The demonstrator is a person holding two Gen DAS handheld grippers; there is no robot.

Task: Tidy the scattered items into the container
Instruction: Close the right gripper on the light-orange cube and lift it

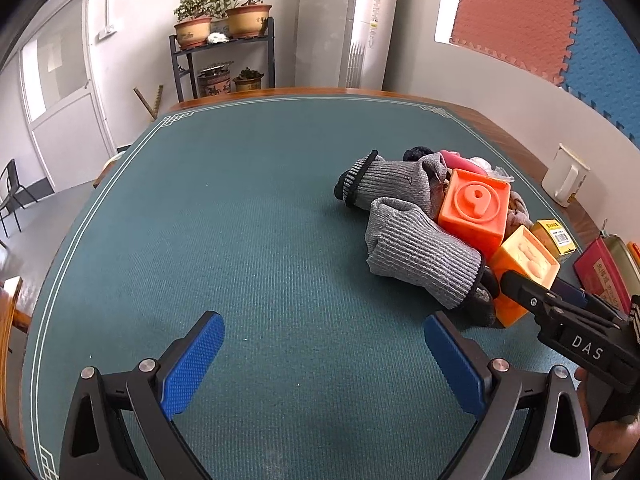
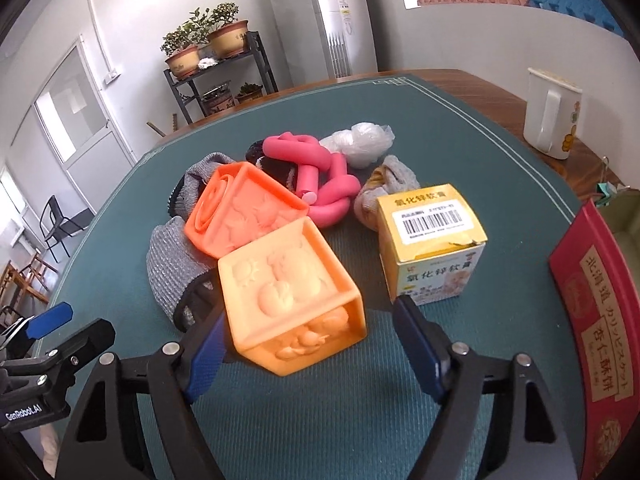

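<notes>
Green mat (image 1: pixel 240 220), wooden table (image 2: pixel 500 100), plant shelf (image 1: pixel 224 64)

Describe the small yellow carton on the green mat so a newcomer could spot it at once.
Start at the green table mat and find the pile of toys and socks near the red tin. Between the pile and the tin, standing apart from both, is the small yellow carton. Unlike the soft embossed orange cube beside it, it is printed cardboard with a barcode label on top.

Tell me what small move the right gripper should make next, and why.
Probably close the right gripper on the light orange block. The block sits between its fingers, the left pad at its side and the right pad still clear, so nothing is gripped yet. The left gripper is open over bare mat.
</notes>
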